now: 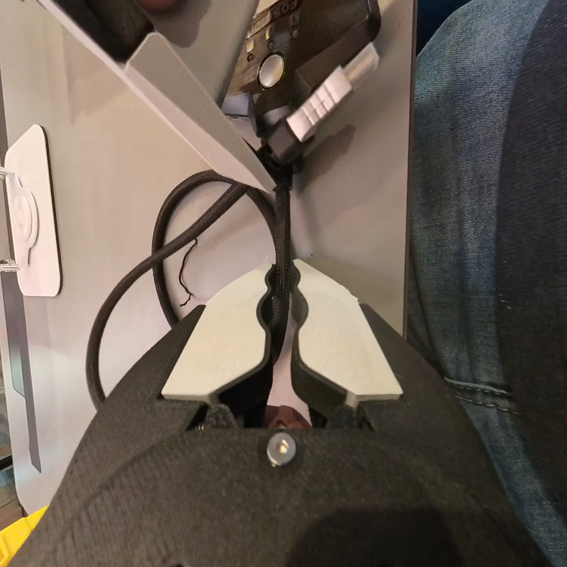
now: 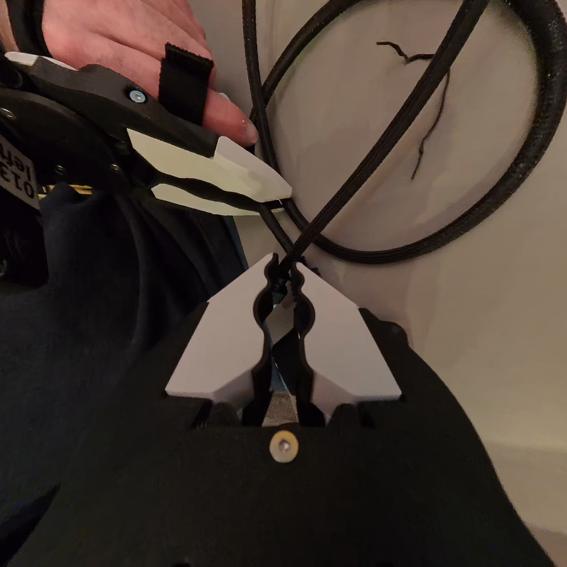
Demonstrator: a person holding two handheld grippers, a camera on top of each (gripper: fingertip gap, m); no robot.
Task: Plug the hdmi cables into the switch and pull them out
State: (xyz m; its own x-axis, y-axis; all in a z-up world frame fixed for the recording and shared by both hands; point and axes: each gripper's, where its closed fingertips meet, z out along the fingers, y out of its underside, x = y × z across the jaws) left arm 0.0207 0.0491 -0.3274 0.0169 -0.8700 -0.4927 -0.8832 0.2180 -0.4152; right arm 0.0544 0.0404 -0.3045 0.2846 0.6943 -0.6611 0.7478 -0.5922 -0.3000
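Note:
In the left wrist view the black switch [image 1: 319,33], with a round silver button [image 1: 271,70], lies at the top of a pale table. A dark HDMI plug [image 1: 283,139] sits at its near end, and a white and silver plug [image 1: 328,98] lies against its right side. My left gripper [image 1: 282,271] is shut on the black braided HDMI cable [image 1: 283,221] a short way below that plug. The right gripper's white finger [image 1: 190,116] slants in from the upper left to the cable's strain relief. In the right wrist view my right gripper [image 2: 283,264] is shut on the cable [image 2: 276,228]. The left gripper [image 2: 276,204] pinches the same cable close by.
Slack cable forms loops on the table [image 1: 101,322] [image 2: 521,147], with a loose black thread [image 1: 187,270] inside. A white stick-on hook plate [image 1: 30,211] is at the left. A leg in jeans [image 1: 475,245] runs along the table's right edge. A hand [image 2: 122,40] holds the left gripper. Across from one pair of fingers to the other is roughly 5 cm.

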